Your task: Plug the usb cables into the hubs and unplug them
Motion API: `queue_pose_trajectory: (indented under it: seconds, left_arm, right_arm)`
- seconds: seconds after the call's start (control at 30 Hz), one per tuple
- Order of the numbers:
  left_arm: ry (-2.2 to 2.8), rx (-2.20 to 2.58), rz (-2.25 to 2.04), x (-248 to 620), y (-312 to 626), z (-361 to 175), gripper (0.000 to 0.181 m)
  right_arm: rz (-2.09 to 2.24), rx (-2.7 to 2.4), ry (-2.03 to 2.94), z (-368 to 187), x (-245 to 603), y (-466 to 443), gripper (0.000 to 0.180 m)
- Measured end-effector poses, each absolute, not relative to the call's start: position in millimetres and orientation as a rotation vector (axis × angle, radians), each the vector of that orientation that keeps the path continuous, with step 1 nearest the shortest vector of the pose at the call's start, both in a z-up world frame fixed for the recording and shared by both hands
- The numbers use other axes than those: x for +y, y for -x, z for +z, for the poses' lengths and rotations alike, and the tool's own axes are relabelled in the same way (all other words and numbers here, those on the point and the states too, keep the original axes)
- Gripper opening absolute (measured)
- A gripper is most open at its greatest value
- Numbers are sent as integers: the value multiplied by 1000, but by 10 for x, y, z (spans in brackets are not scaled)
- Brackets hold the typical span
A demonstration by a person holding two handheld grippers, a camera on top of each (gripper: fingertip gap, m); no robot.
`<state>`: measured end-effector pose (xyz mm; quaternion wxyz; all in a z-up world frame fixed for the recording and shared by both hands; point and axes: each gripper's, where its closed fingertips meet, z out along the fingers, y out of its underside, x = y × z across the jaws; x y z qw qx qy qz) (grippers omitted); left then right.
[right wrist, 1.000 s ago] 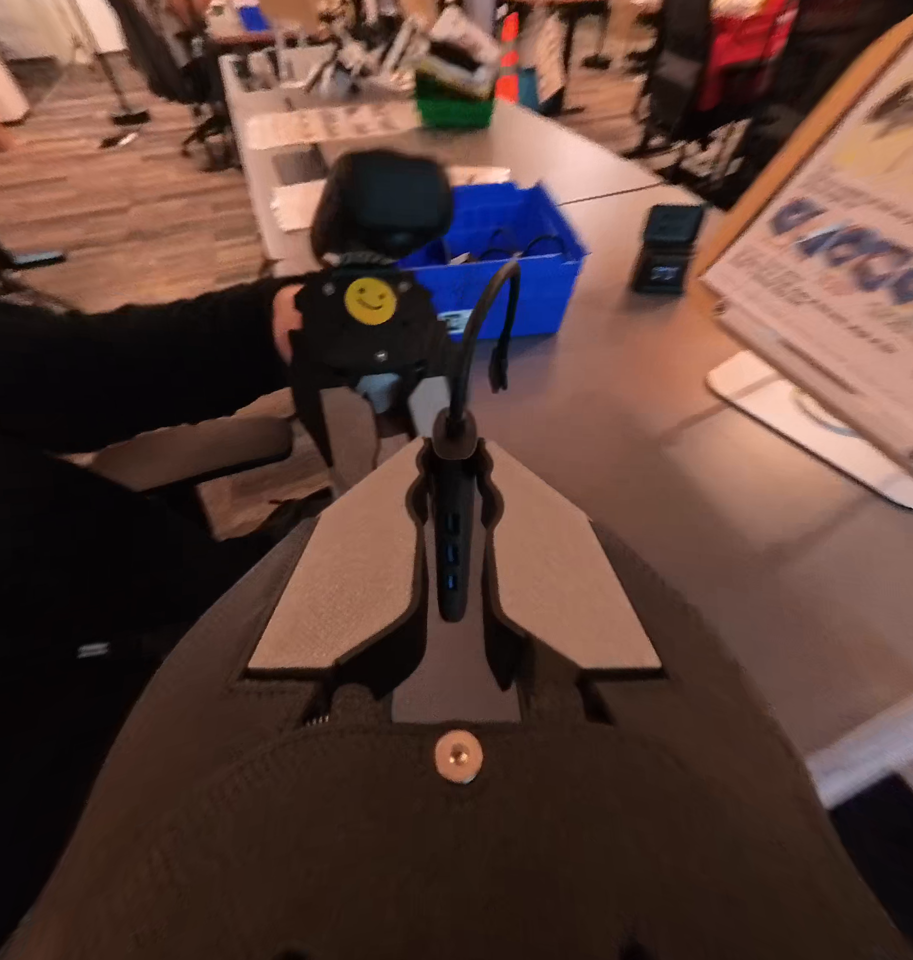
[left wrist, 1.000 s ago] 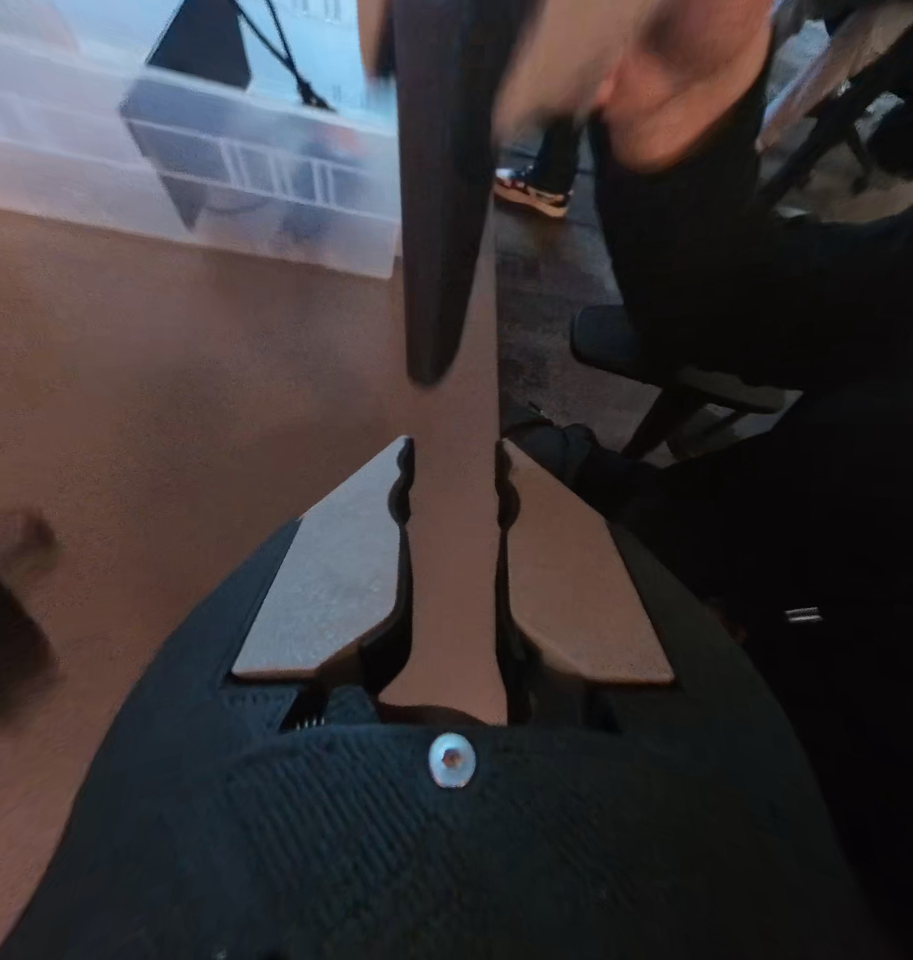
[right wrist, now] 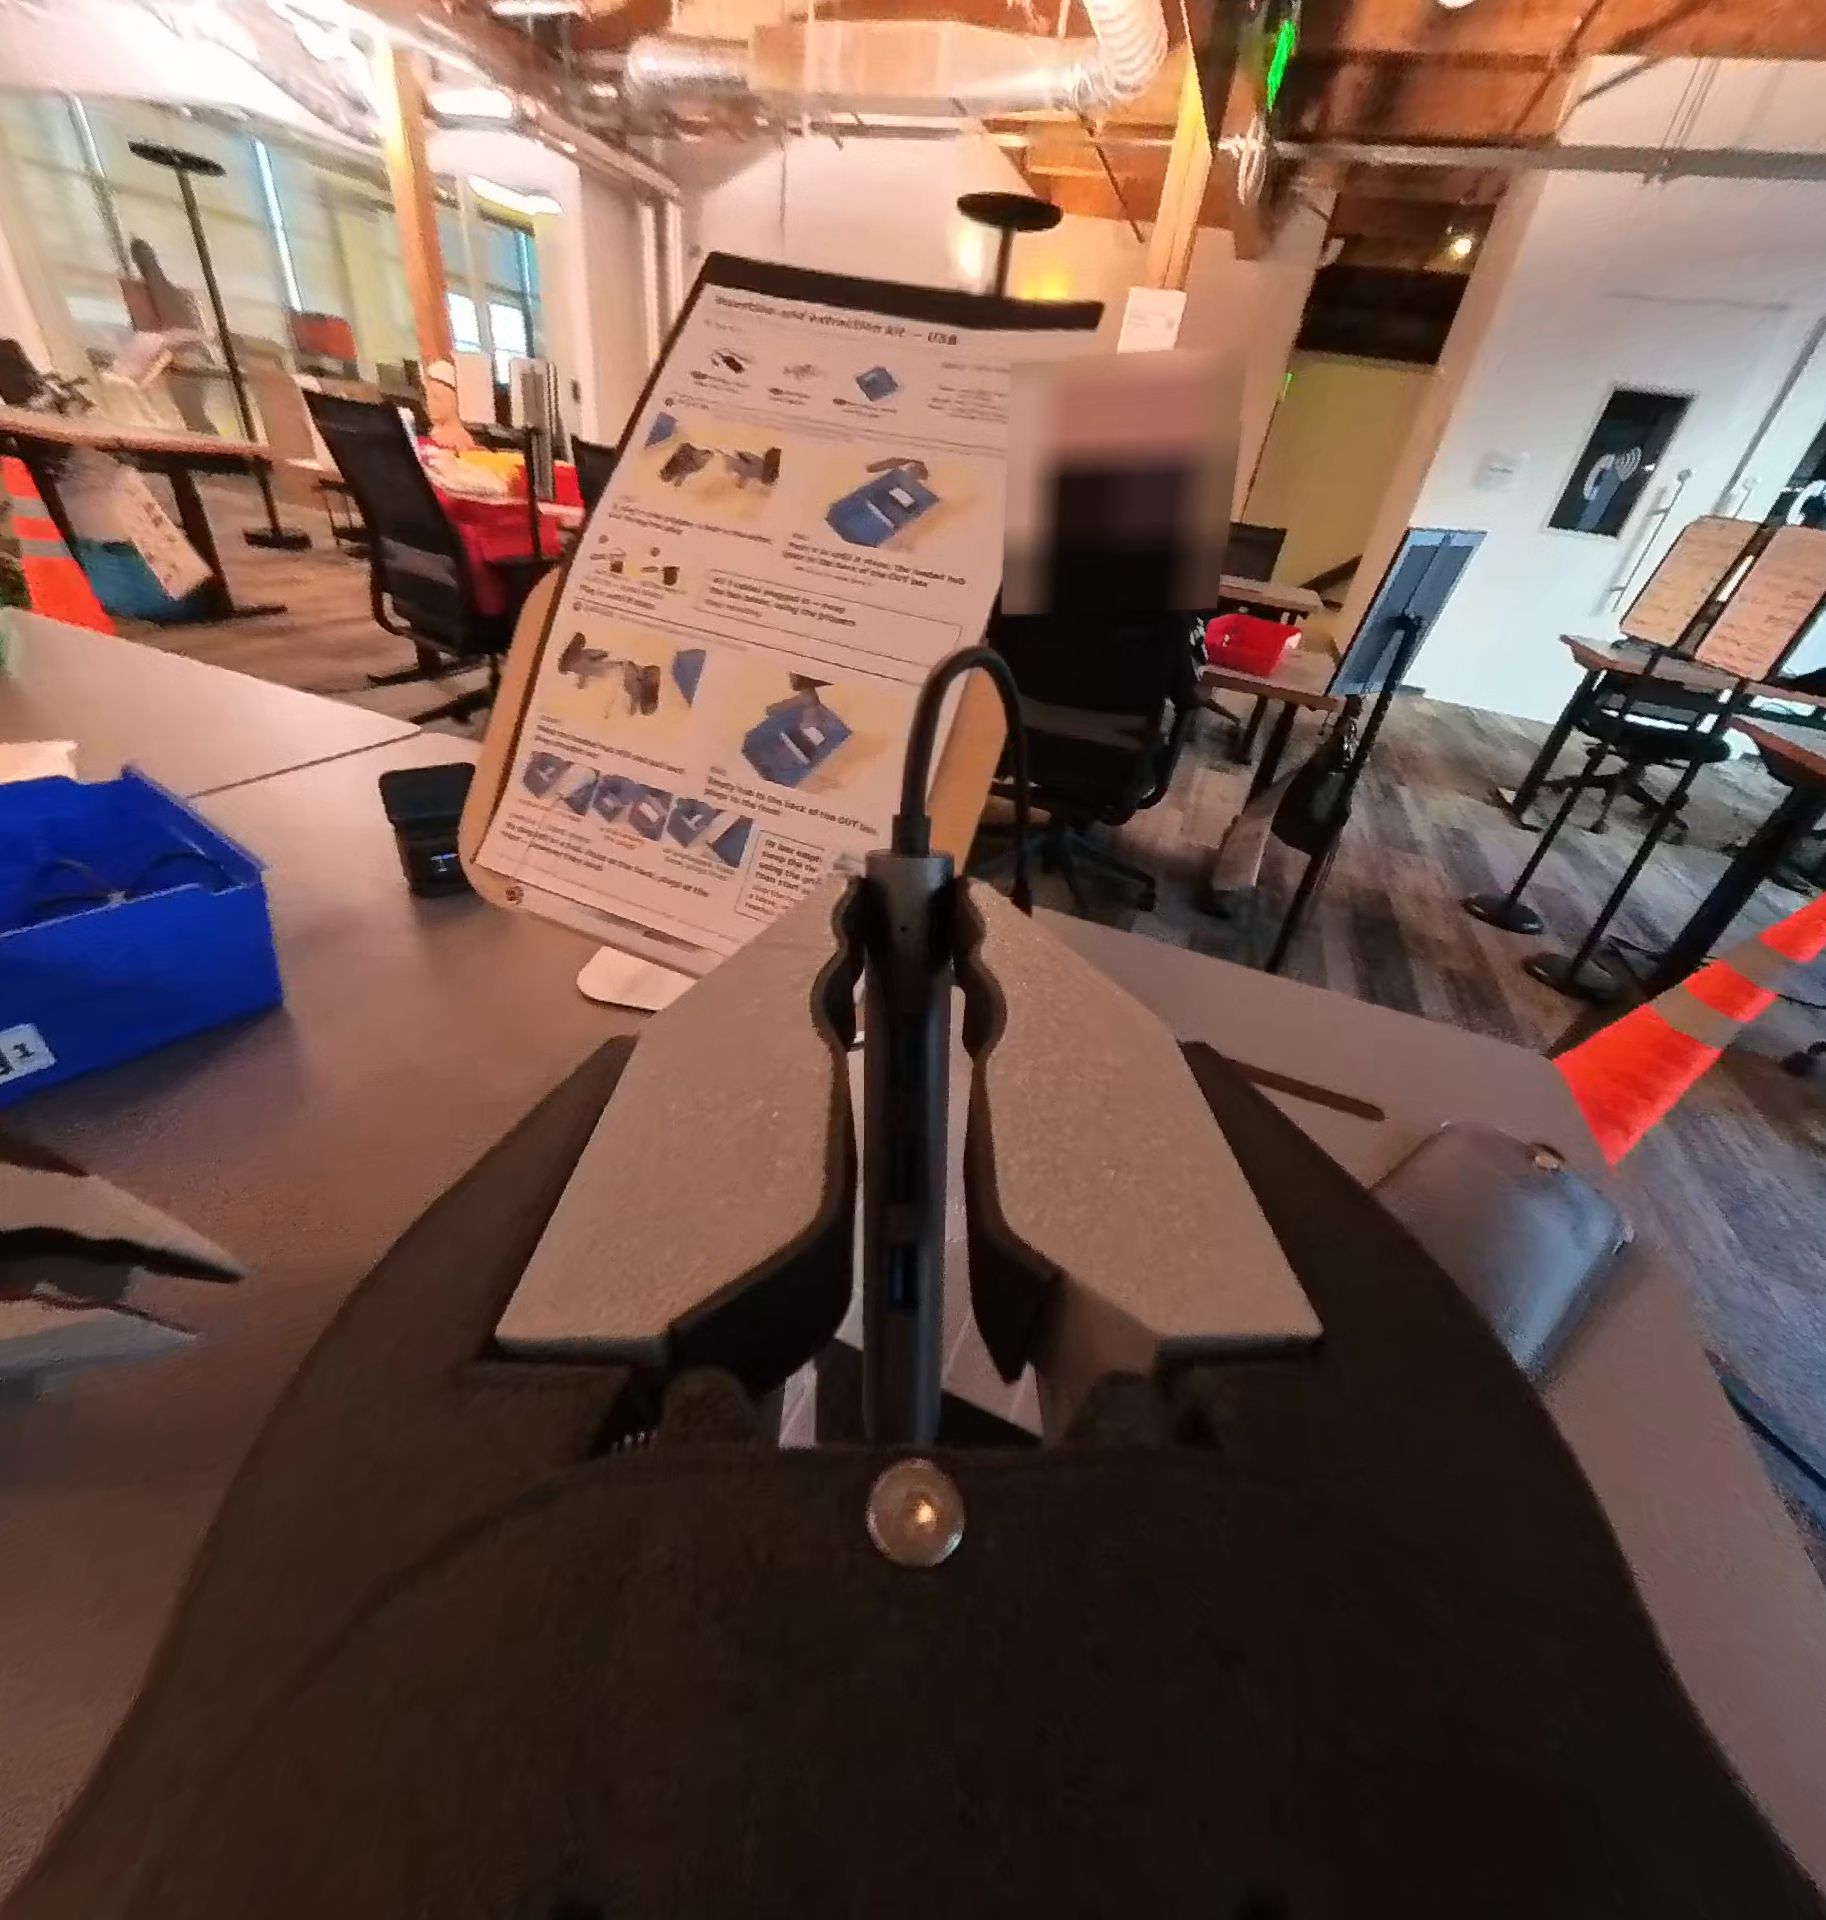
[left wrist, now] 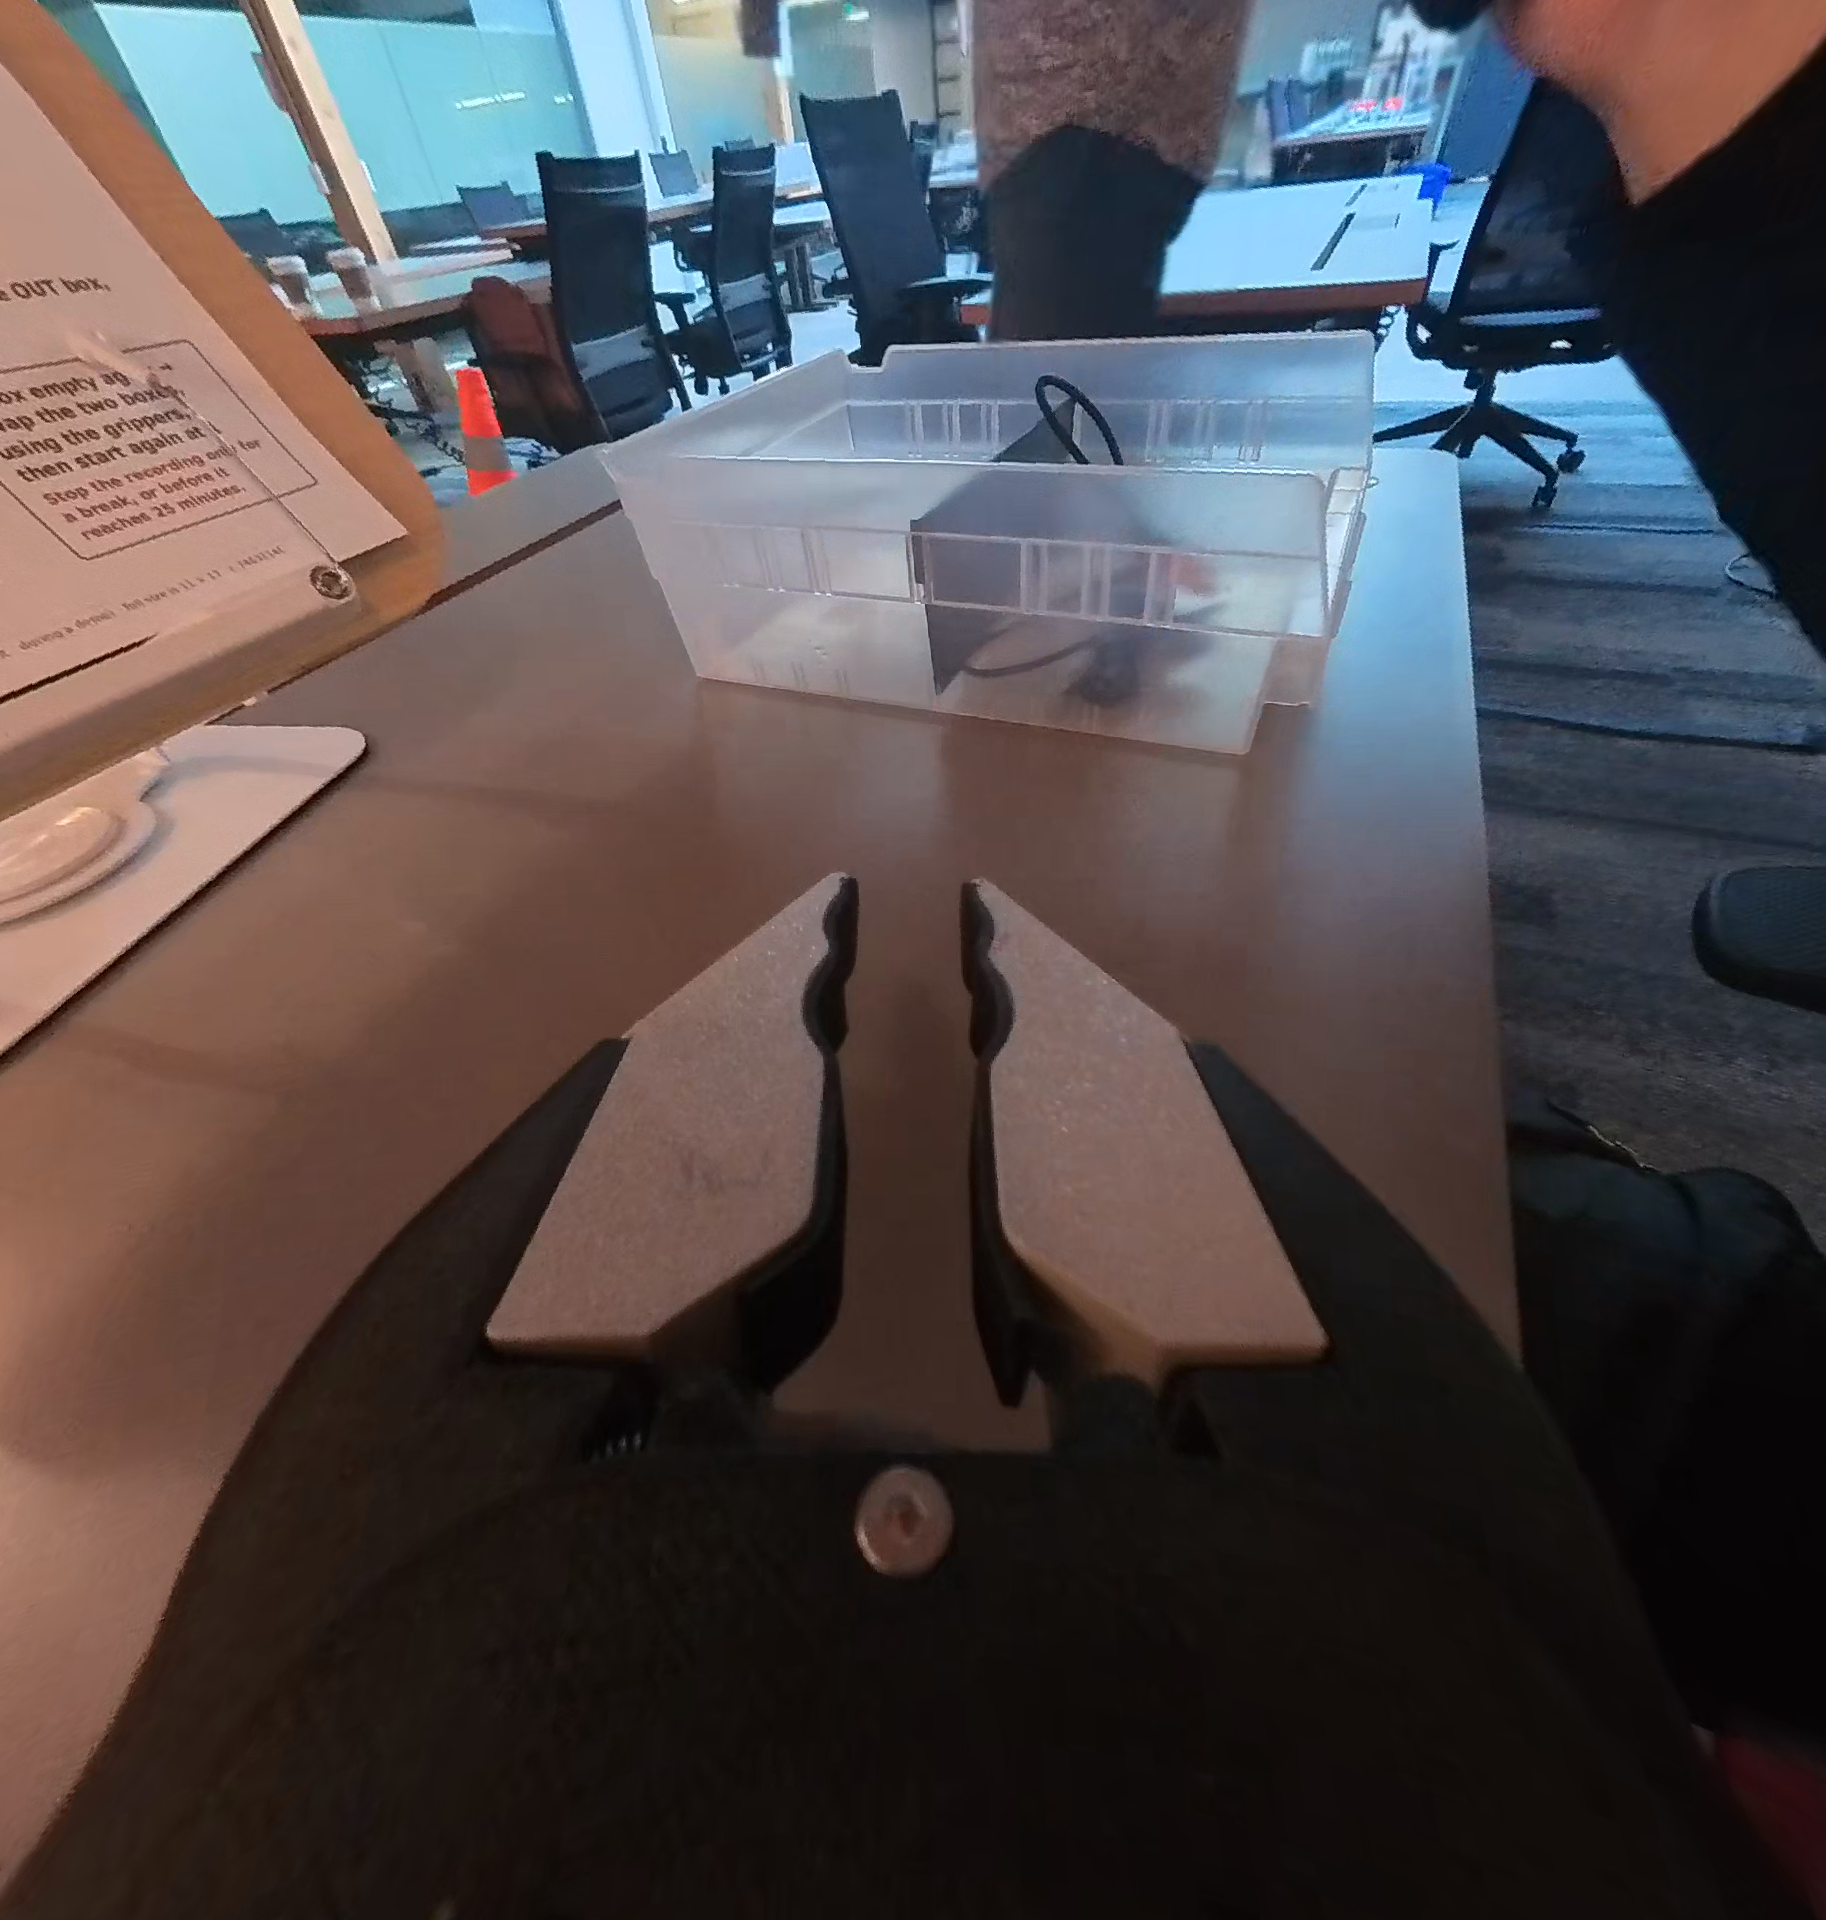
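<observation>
Left wrist view: left gripper (left wrist: pixel 909 904) is empty, jaws parted with only bare table (left wrist: pixel 1096 790) showing through the gap. It hangs low over the table, aimed at the clear bin (left wrist: pixel 992 540) near the far edge. Something dark and flat leans inside that bin (left wrist: pixel 1002 540), with a black cable (left wrist: pixel 1075 416) looping up behind it; frosted wall makes it hard to say what exactly. An instruction sheet on a stand (left wrist: pixel 150 436) sits off to the left. Nothing grabbed on this side.

Right wrist view: right gripper (right wrist: pixel 904 914) is clamped on a slim dark hub (right wrist: pixel 901 1143), held lengthwise between the fingers, up off the table. One blue port faces the camera low on the hub body; no plug in any port I can see. The hub's own cord (right wrist: pixel 966 691) curls up from the far end and droops to the right. Blue bin (right wrist: pixel 109 935) sits left on the table, some thin cables visible inside; can't count them. Same instruction sheet (right wrist: pixel 743 623) stands straight ahead.

Progress read: early in a cycle. Hub is in hand, ports look empty, no cable picked up. Remaining, by my estimate: the free gripper fetches a cable, plugs it in, pulls it out.
</observation>
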<state>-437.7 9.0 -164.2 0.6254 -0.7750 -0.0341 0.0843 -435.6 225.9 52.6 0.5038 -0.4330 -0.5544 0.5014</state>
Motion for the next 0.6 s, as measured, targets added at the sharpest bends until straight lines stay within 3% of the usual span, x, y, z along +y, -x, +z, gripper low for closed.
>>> queue_pose_trajectory:
  seconds: [0.27, 0.6]
  left_arm:
    - [1780, -97, 176, 83, 4392, -1647, 17]
    - [1811, -81, 176, 107, 4358, -1691, 17]
  right_arm:
    - [1202, -1309, 1013, 757, 2309, 4231, 13]
    - [1143, -1392, 1009, 572, 2437, 4271, 13]
